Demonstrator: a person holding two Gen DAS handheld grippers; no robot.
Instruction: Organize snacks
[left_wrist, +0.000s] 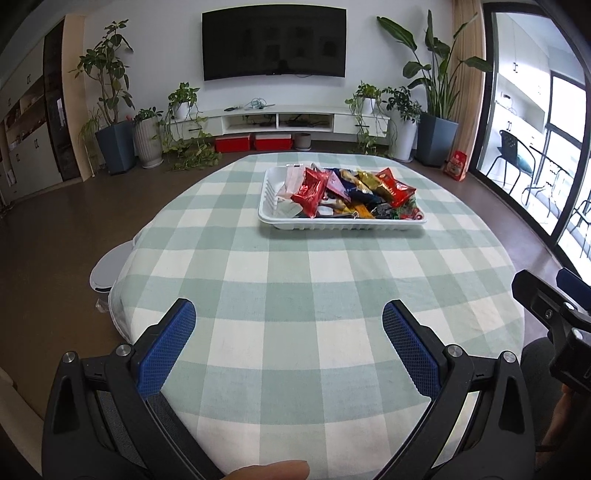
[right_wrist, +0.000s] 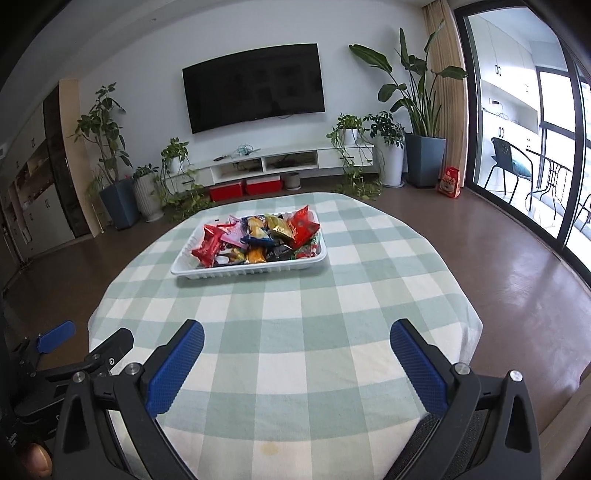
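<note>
Snacks are what both pairs of tongs face, though neither has reached them: the left gripper hangs over the near edge of the checked tablecloth with its blue pads spread wide and nothing between them, and the right gripper is held the same way, jaws apart and empty. From the left camera the right one shows at about three o'clock, level with it, so the two seem to be kept side by side and pulled back, which I take as a ready stance that leaves the whole cloth open to view. Farther out, toward twelve o'clock and well apart from either tool, a white tray sits on the cloth with the bright packets heaped loosely in it, some leaning over others. All the packets I can see lie inside the tray, so the gathering looks largely done. Beyond the table a television hangs on the wall among potted plants.
</note>
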